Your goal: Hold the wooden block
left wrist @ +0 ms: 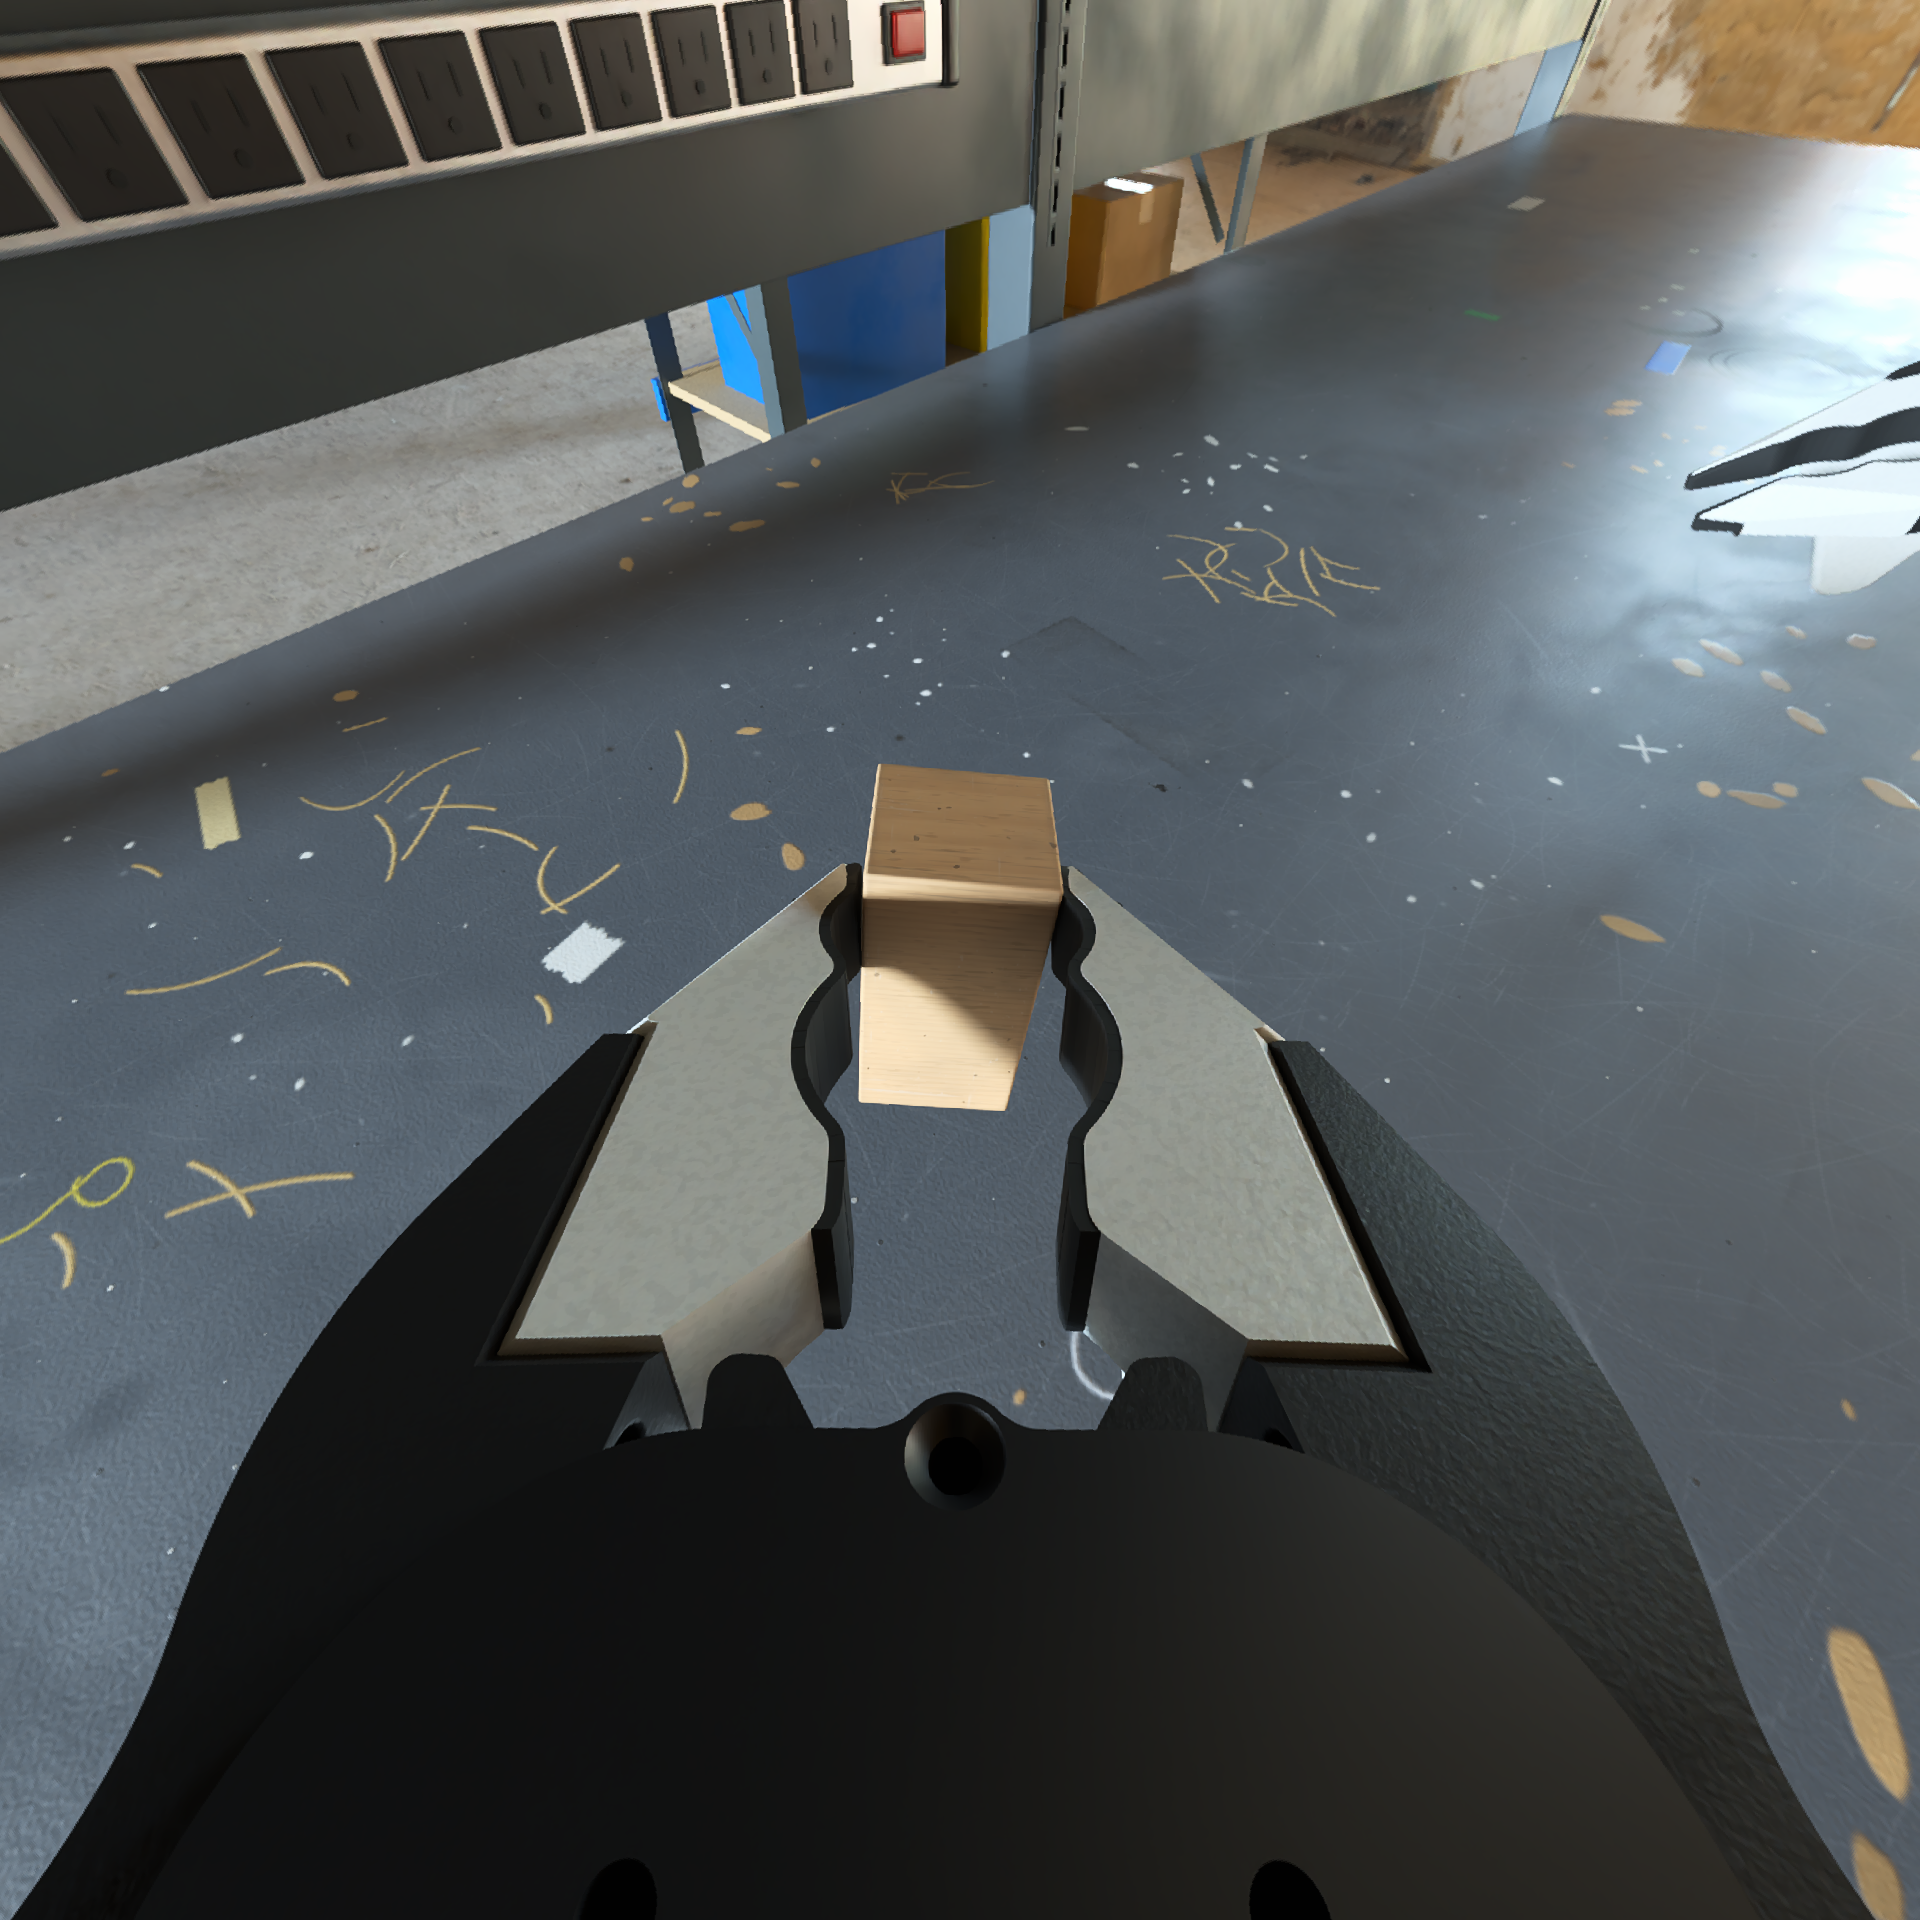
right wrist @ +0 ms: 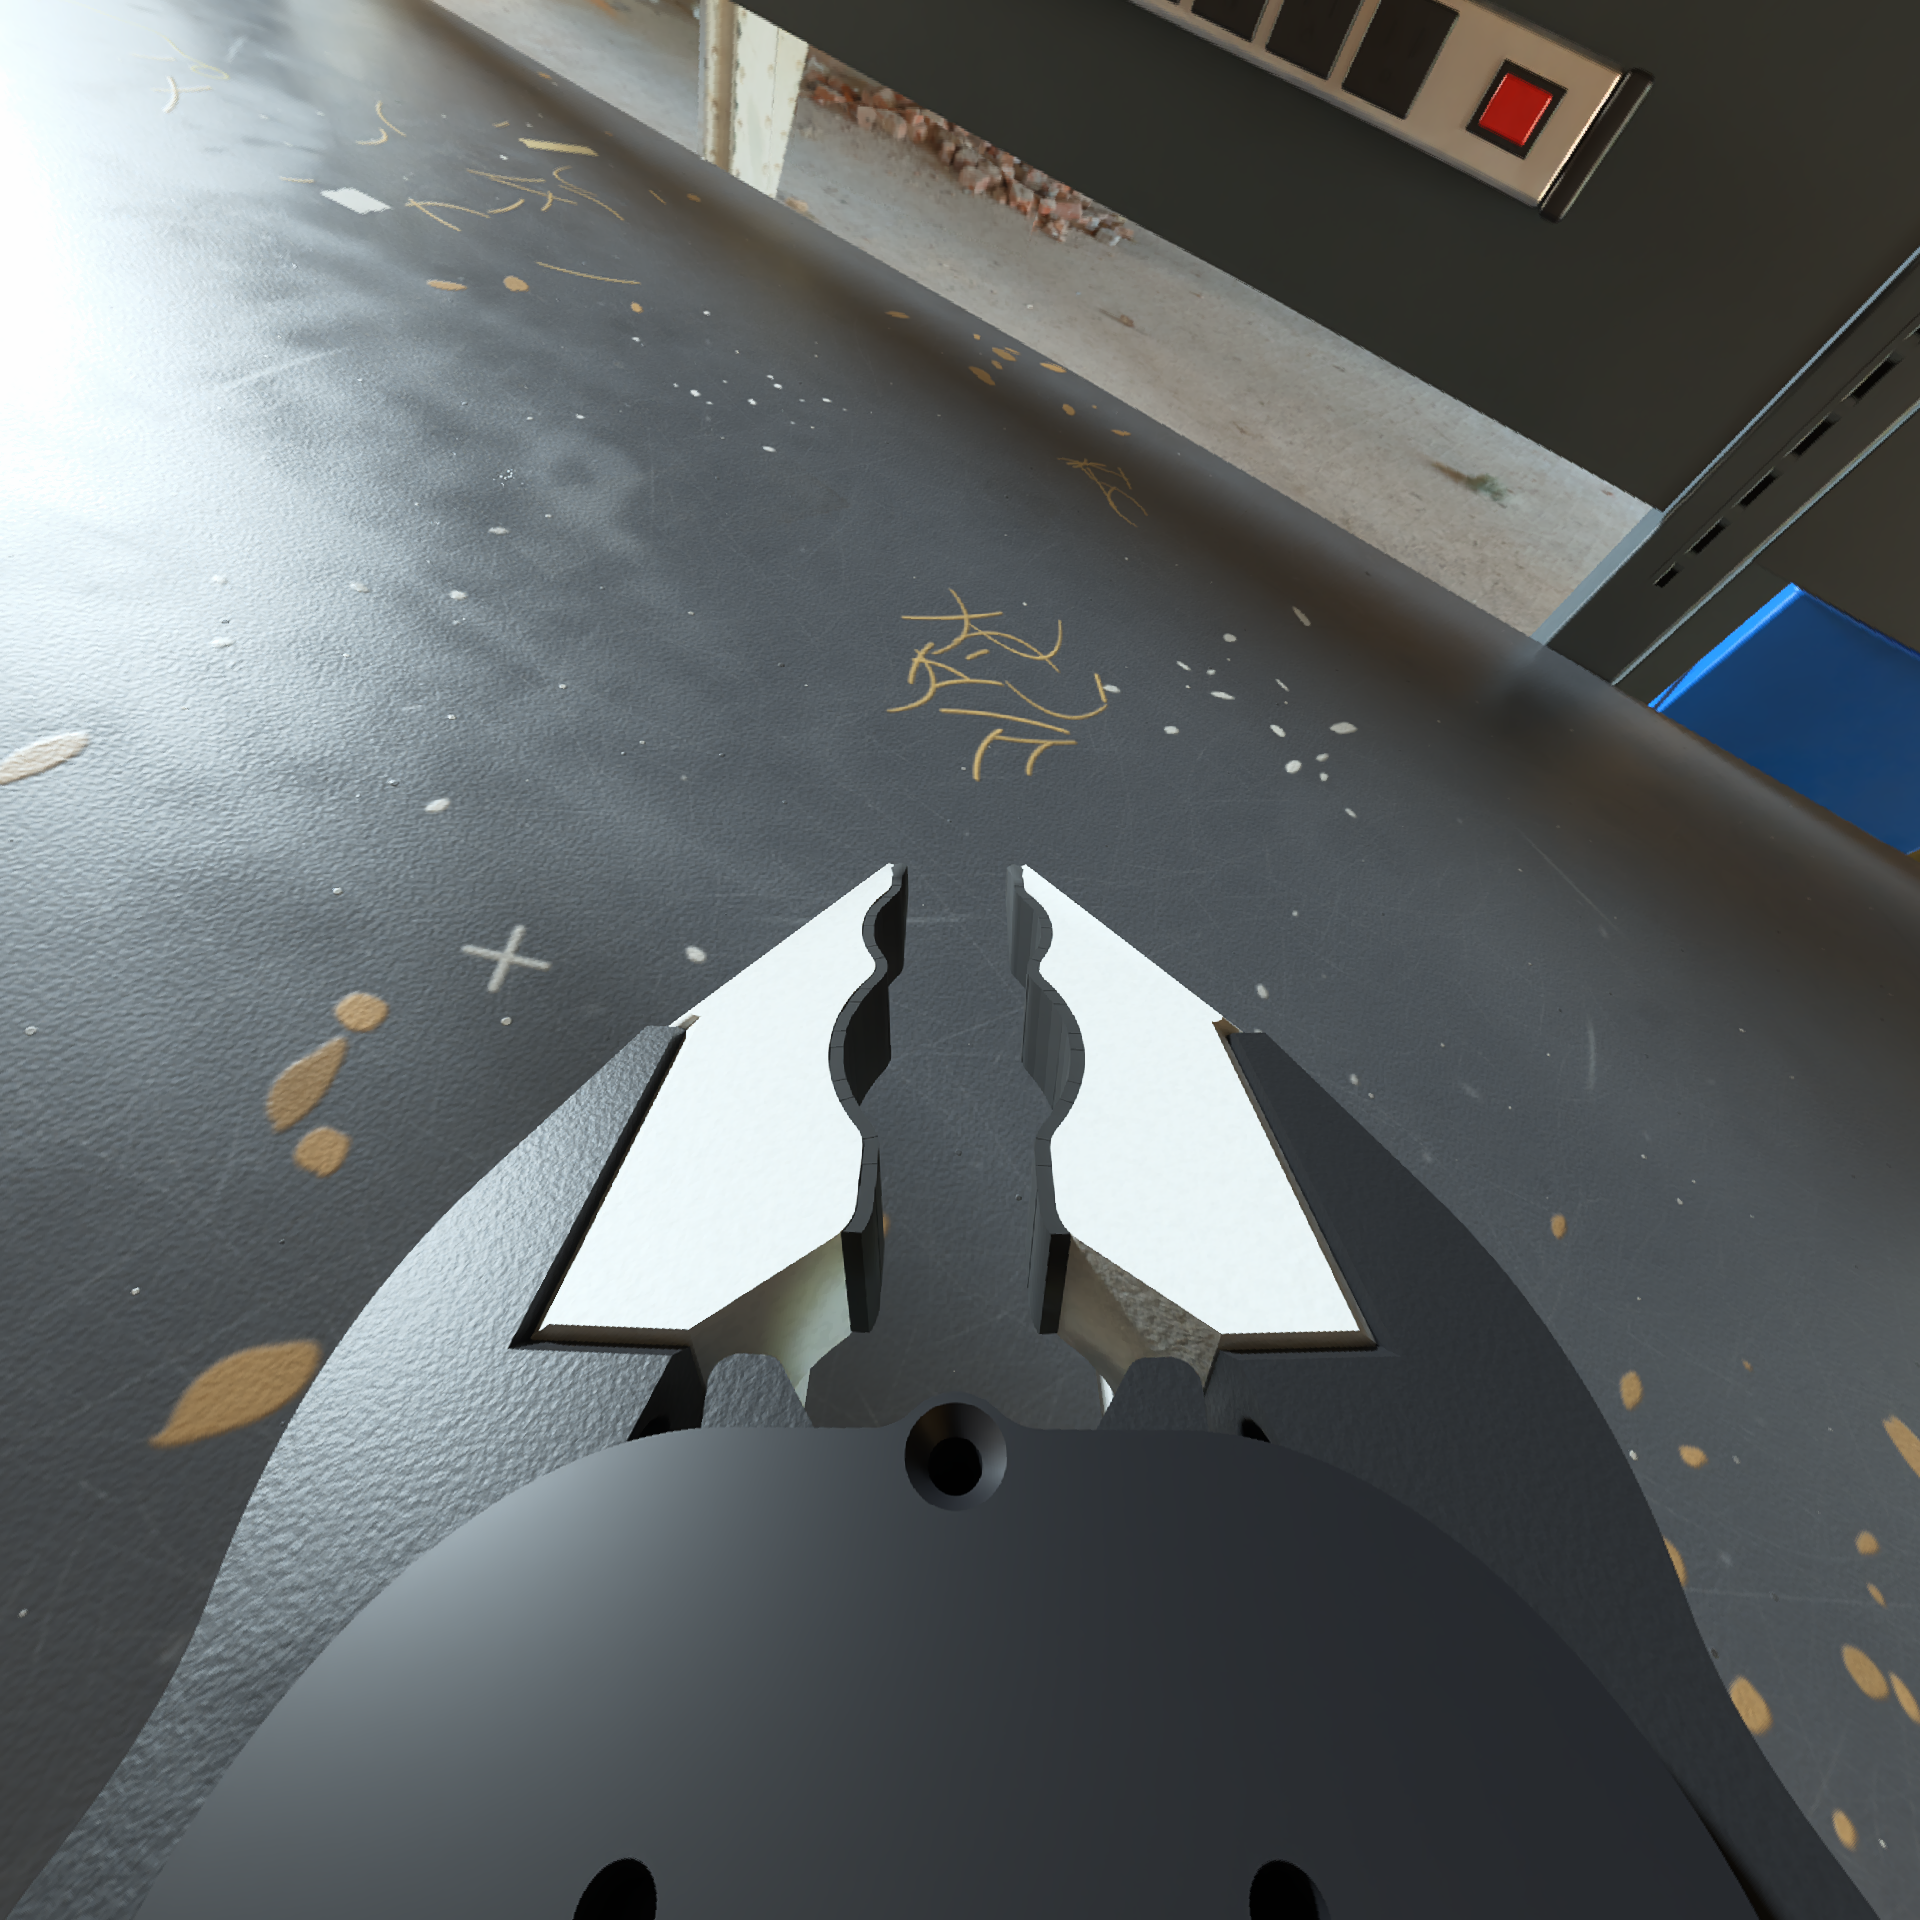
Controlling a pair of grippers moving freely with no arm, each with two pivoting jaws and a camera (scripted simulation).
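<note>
A light wooden block (left wrist: 961,831) sits upright between the fingertips of my left gripper (left wrist: 961,883). Both fingers press on its sides, so the gripper is shut on it. The block's lower end seems to hang a little above the dark grey table (left wrist: 1351,935). My right gripper (right wrist: 956,883) has a narrow gap between its fingers and holds nothing, low over the same table (right wrist: 520,623). It also shows at the far right edge of the left wrist view (left wrist: 1808,488), apart from the block. The block does not show in the right wrist view.
The table is marked with yellow scribbles and paint spots. A power strip (left wrist: 468,104) with a red switch (left wrist: 906,31) hangs above the table's far edge and also shows in the right wrist view (right wrist: 1455,83). A blue bin (left wrist: 862,322) and a cardboard box (left wrist: 1122,239) stand beyond it.
</note>
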